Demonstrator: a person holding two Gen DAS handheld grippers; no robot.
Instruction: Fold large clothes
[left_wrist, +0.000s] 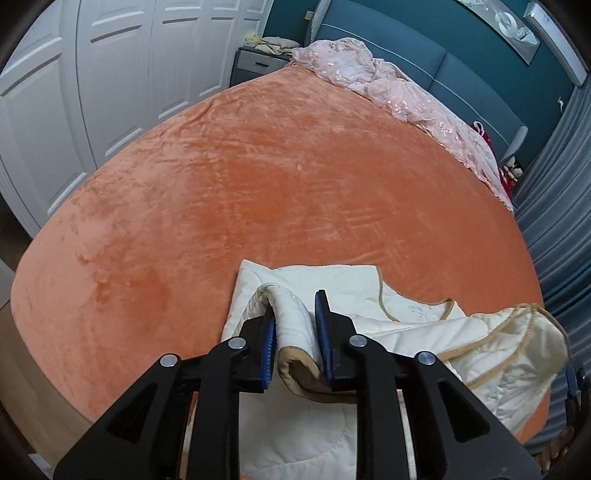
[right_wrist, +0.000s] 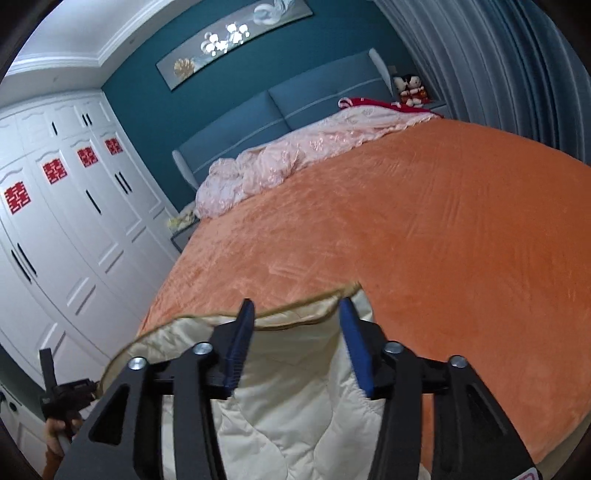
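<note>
garment: cream quilted vest (left_wrist: 332, 291) part-folded at orange bed's (left_wrist: 258, 177) near edge | left tongs (left_wrist: 295, 317): parted around rolled hem, loose | right tongs (right_wrist: 297, 310): wide open, corner draped between | left: final fold, smoothing

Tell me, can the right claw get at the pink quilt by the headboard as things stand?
Probably not without moving closer. The right claw is at the near end of the bed, over the cream garment, and the whole orange blanket lies between it and the pink quilt. Nothing else blocks it.
</note>
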